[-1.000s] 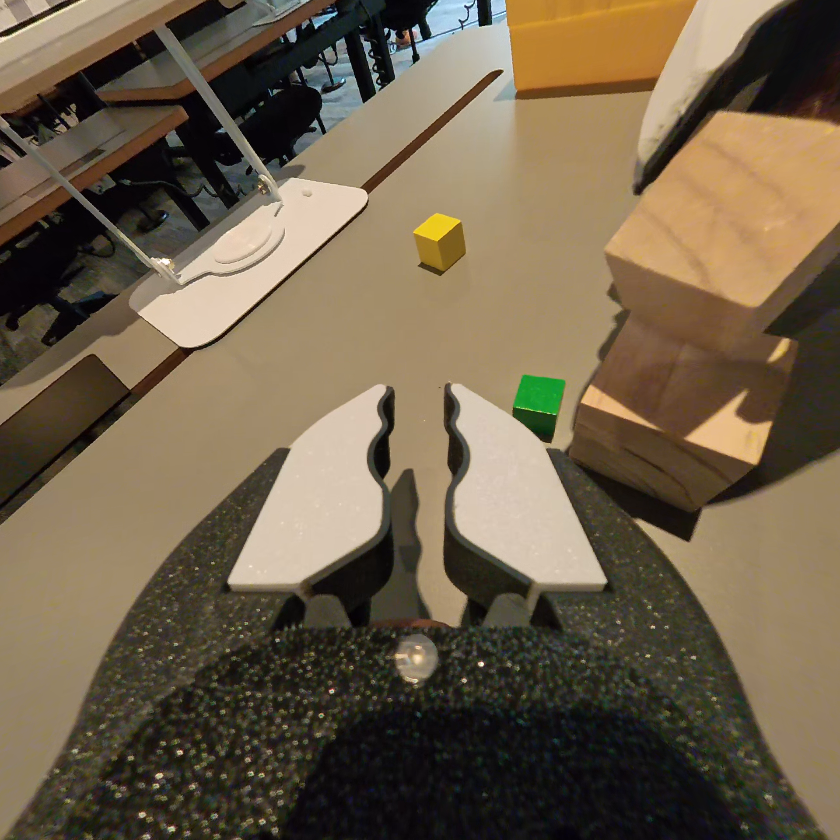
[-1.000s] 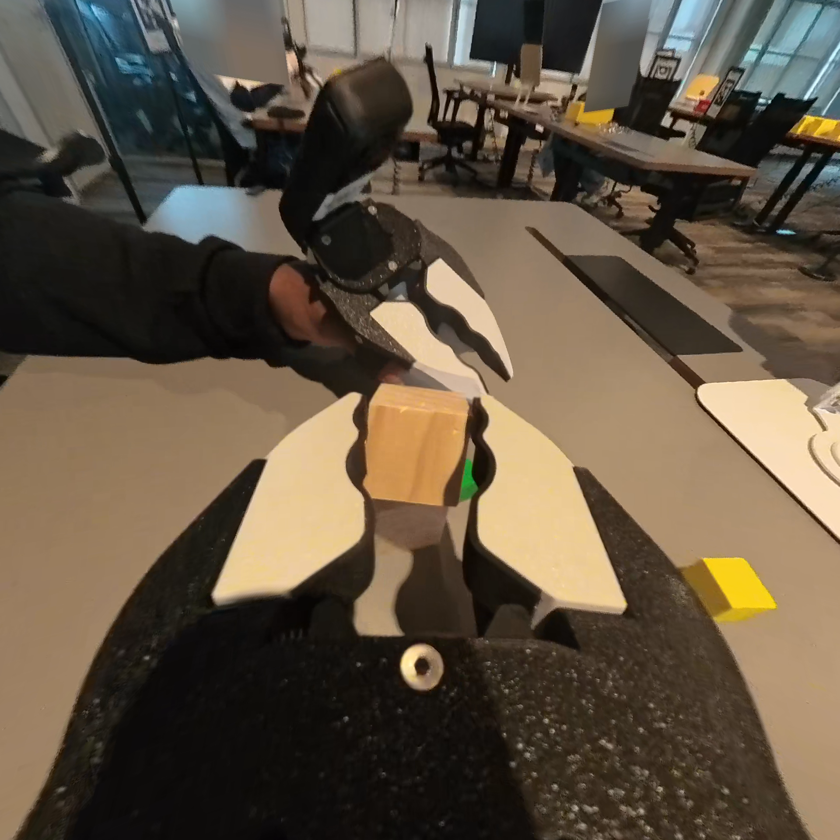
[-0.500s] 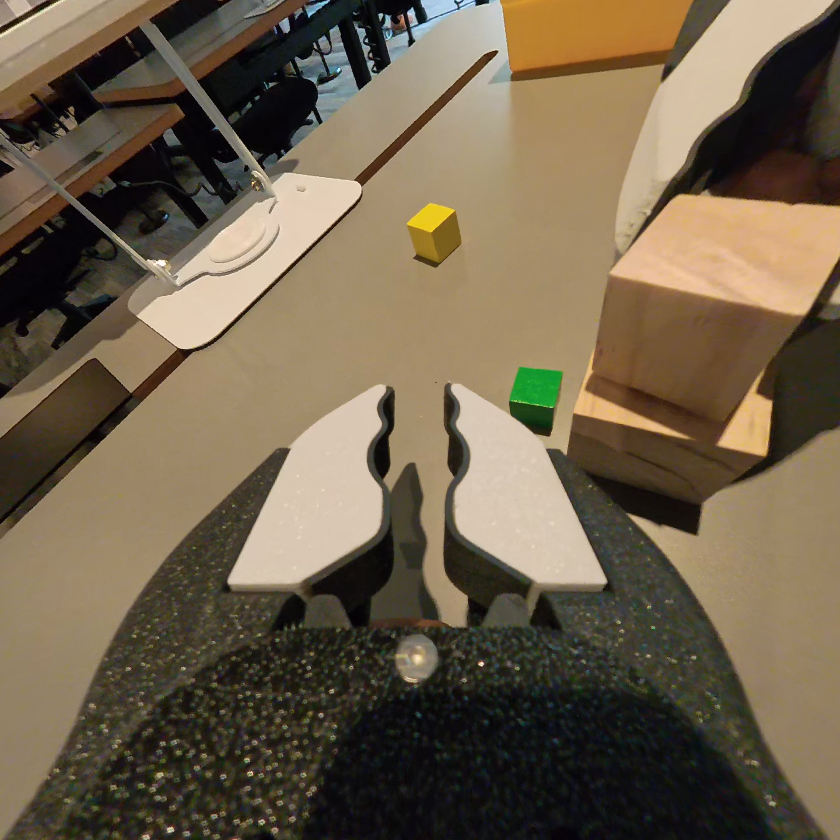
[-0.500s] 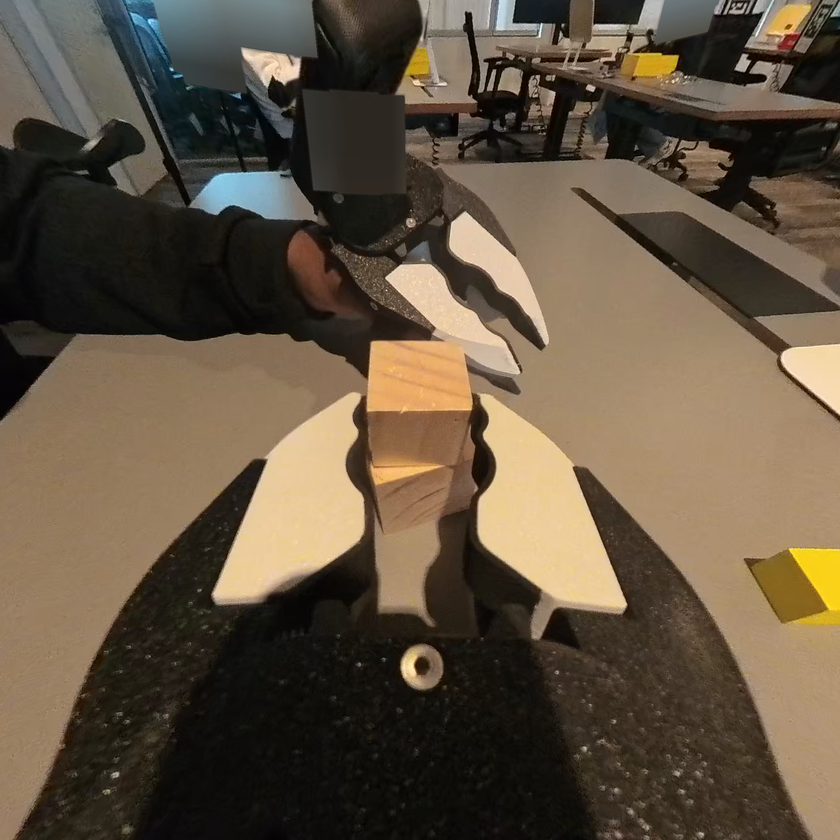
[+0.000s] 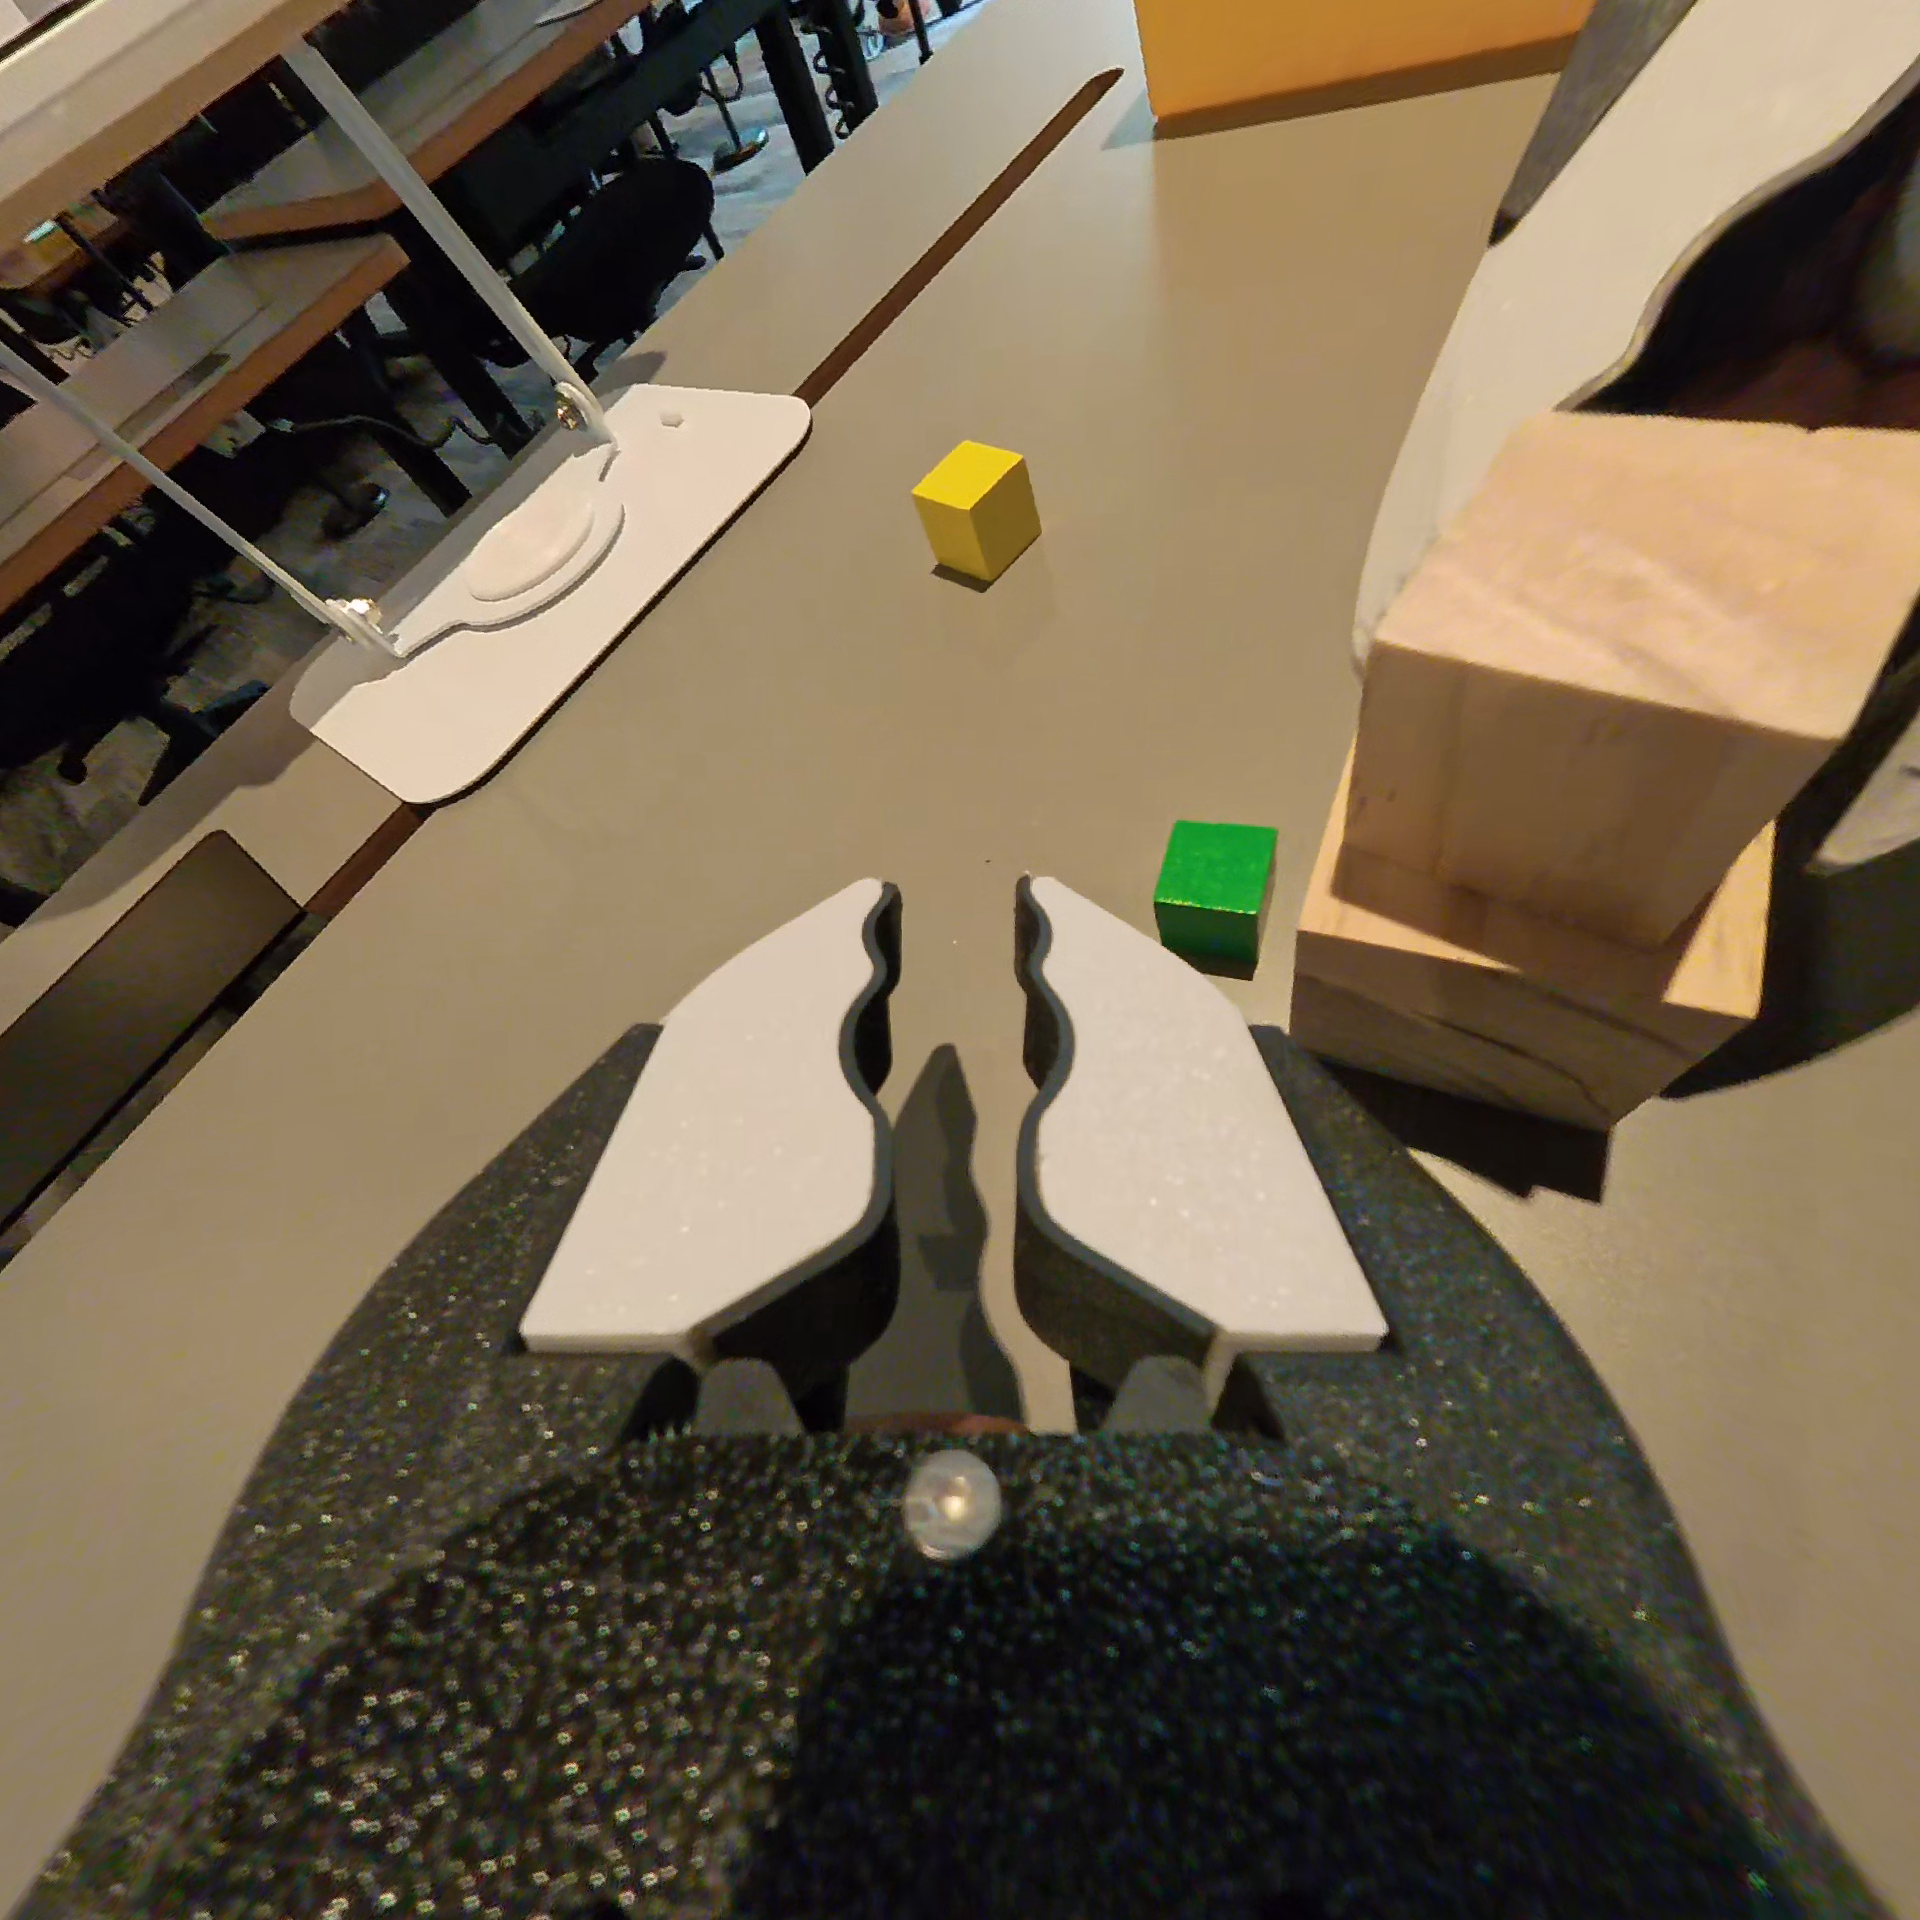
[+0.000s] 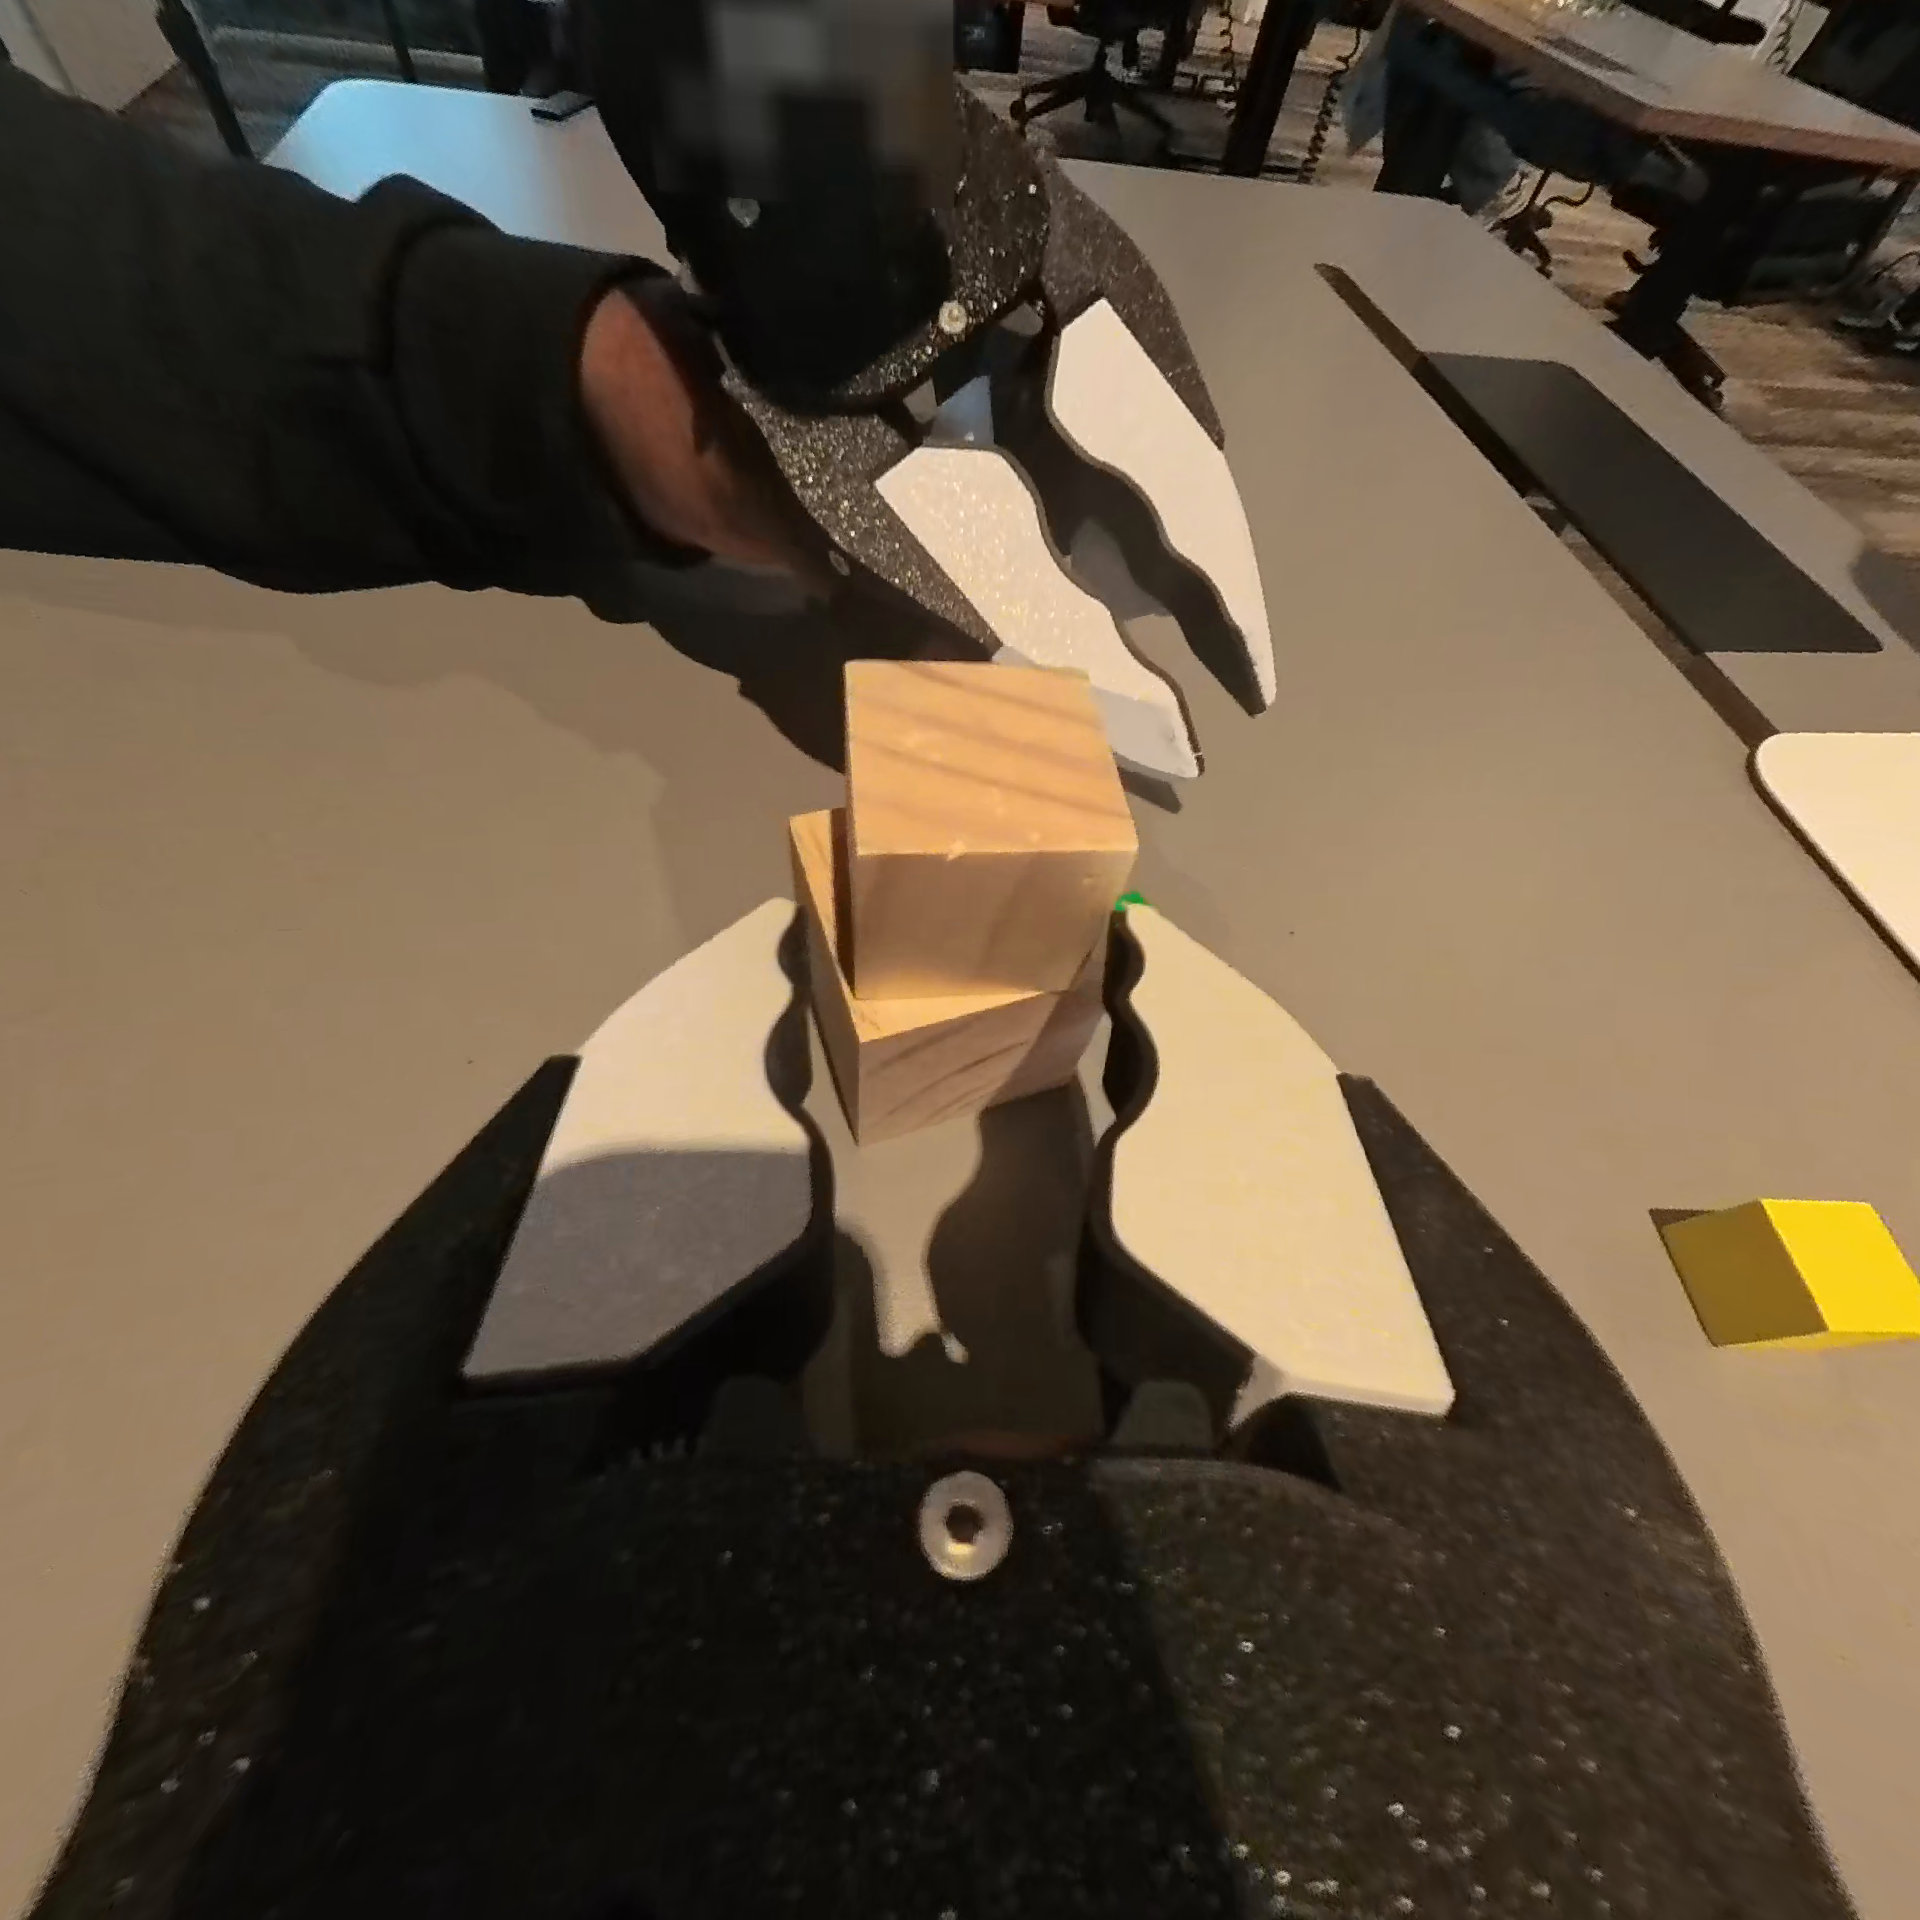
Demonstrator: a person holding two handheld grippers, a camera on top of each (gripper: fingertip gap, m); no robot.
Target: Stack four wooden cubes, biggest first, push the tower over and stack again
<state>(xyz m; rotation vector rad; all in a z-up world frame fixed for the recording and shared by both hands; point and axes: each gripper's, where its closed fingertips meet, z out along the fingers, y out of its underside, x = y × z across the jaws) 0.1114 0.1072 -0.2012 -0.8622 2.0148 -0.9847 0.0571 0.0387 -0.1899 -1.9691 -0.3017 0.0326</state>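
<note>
two plain wooden cubes stacked on a grey table (image 5: 727, 831), smaller cube (image 6: 982, 831) askew atop larger cube (image 6: 956, 1060). right gripper (image 6: 956, 920) spread around the stack, fingers clear of the wood, gripping nothing. left gripper (image 5: 951, 899) just beside, fingers slightly parted, empty. green cube (image 5: 1214, 896) near the stack's base; yellow cube (image 5: 977, 506) well apart, beside a white stand base (image 5: 540, 582).

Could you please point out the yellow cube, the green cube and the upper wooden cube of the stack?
yellow cube (image 5: 977, 509), left wrist view, on its top face.
green cube (image 5: 1216, 883), left wrist view, on its top face.
upper wooden cube (image 6: 982, 769), right wrist view, on its top face.
</note>
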